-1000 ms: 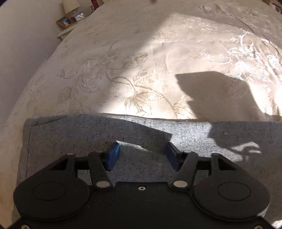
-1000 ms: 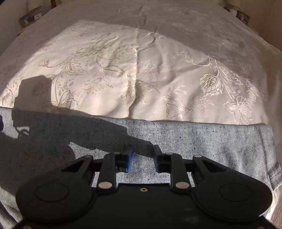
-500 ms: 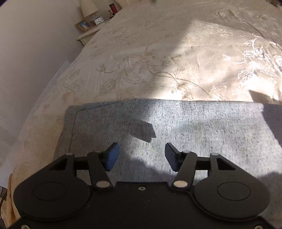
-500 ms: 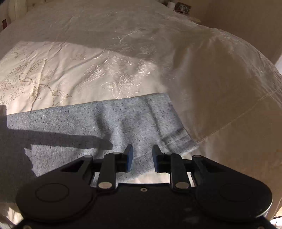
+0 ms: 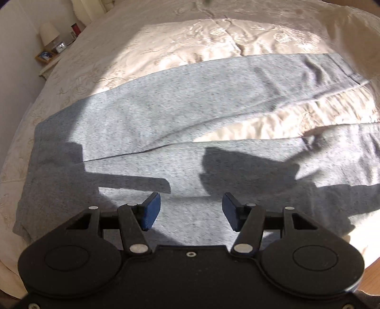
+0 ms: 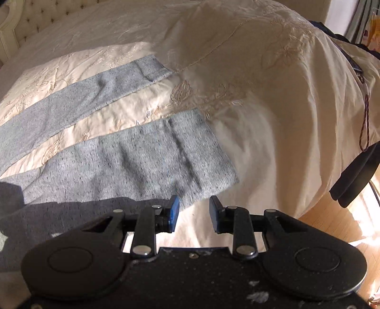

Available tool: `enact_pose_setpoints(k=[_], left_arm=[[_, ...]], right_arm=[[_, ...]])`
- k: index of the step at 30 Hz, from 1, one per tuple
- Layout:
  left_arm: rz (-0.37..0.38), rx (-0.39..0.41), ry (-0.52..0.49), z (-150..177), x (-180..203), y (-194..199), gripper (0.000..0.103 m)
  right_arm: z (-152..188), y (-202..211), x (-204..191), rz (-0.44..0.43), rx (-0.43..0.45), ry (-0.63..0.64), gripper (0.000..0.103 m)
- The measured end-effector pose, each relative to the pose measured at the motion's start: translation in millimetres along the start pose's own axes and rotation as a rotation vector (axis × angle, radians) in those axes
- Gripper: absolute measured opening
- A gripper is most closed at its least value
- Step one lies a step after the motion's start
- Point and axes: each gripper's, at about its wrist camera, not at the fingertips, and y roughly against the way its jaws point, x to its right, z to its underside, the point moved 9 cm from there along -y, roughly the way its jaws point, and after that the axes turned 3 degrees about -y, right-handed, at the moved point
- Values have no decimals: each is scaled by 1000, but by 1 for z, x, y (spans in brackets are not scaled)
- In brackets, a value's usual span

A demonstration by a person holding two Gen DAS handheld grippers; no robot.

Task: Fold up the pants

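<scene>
Grey knit pants [image 5: 166, 114] lie flat on the cream bedspread, waistband at the left, two legs spread apart in a V toward the right. My left gripper [image 5: 191, 209] is open and empty, hovering above the seat of the pants near the front edge. In the right wrist view the two leg ends show: the near cuff [image 6: 197, 154] and the far cuff [image 6: 149, 69]. My right gripper [image 6: 193, 212] is open and empty, just in front of the near cuff's lower corner, above the bedspread.
The embroidered cream bedspread [image 6: 273, 83] drops over the bed's edge at right. A nightstand with a lamp [image 5: 48, 33] stands far left. Dark clothing [image 6: 353, 176] hangs at right above a wooden floor [image 6: 332, 228]. A tufted headboard [image 6: 26, 21] is far left.
Both grippers pulled back and up; the whole pants now show, with both legs spread. The right gripper swung right to the near cuff and opened wider. The left stayed open.
</scene>
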Motion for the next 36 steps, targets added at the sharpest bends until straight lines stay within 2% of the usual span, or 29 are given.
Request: enact_pose_setpoints(k=[3,6,10,16,21,25,36], left_arm=[[29,8,-21,0,33,11,62],[21,24,-41,-3,54,17,62],[-16,36,-34,-1,61,22,62],[-87,22,37,6,50,27,62],[-137,11,87,14,41,30,62],[-157,4,112,18,39,32,62],[-191,-12,143,29,32,37,62]], right_arm=[[9,-9,9,-19,-34,-24,30],[4,-20,18,-47,-57,-70,30],[-4,-32,34,-111,-88,-169,30],[-18,-55,44,-201,-124,-285,33],[-43,-59,33,-267,-87,-264,33],[-50,-64,30,-275,-112,-238,33],[-12,-63,43,-306,-198,-232,33]])
